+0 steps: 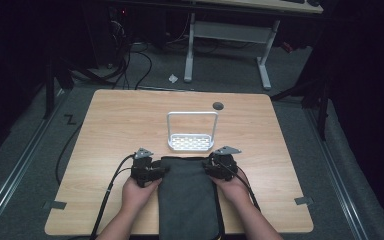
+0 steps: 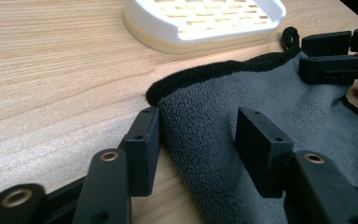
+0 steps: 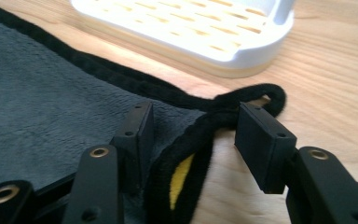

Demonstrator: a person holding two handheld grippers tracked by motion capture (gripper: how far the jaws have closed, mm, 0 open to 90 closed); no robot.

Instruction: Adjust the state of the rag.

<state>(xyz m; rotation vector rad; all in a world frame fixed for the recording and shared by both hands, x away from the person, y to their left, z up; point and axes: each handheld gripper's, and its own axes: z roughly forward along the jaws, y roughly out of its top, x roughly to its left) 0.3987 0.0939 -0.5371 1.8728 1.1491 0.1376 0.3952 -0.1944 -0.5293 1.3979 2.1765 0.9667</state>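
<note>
From the high view, a grey towel (image 1: 187,195) lies folded in a long strip on the wooden desk (image 1: 110,125), running from the person's edge up to just short of a white rack (image 1: 191,141) with a tall wire-like handle; the left gripper (image 1: 156,171) sits at its far left corner and the right gripper (image 1: 211,169) at its far right corner. The likeliest slip, as I judge it, is an uneven pickup — one corner catches and the other does not, and the soft layers skew or unfold. In the left gripper view the jaws stand spread: one pad rests against the towel's folded edge on the desk side, the other sits over the fleece, not pressing. The cloth is a nubbly, deep-pile fleece with a thick black piped hem that curls at the corner; closing here could grab only the top layer. The rack's base is smooth moulded plastic with slots, close ahead, so a forward push could nudge it. In the right gripper view the jaws are likewise spread, straddling the black hem where it loops at the corner; a yellow tag or inner face (image 3: 181,179) peeks between layers — the rounded hem could roll out of flat pads.
</note>
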